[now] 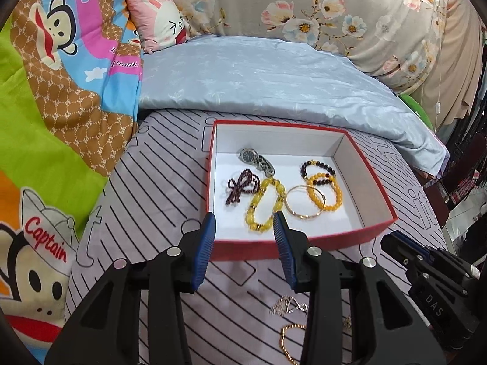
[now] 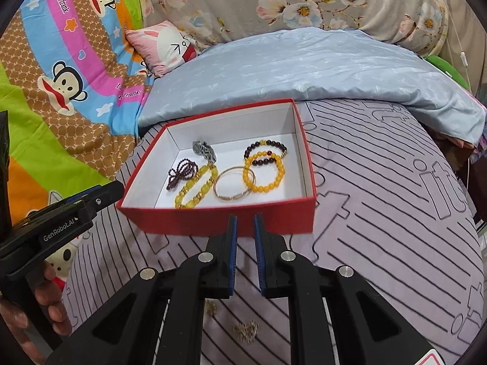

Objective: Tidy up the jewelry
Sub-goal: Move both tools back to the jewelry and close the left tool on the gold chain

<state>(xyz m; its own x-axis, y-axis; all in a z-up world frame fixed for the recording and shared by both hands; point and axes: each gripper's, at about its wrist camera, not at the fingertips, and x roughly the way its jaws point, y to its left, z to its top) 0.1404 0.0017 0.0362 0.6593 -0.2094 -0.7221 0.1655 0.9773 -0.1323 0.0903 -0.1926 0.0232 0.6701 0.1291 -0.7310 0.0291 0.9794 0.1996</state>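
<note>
A: Where is the jewelry sitting?
B: Bracelets and a watch are lying inside the red box on the bed; gold chains are lying in front of it.
A: And the grippers?
B: The left gripper is gaping empty; the right gripper is hovering nearly closed, gripping nothing.

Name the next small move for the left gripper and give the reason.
Probably lower the left gripper, open and empty, onto the gold chain lying on the striped sheet beneath it. The red box already holds the bracelets; loose chains remain outside.

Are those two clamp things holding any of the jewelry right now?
No. The left gripper is open and empty, and the right gripper, nearly closed, has nothing between its pads. Both hover before the red box.
</note>
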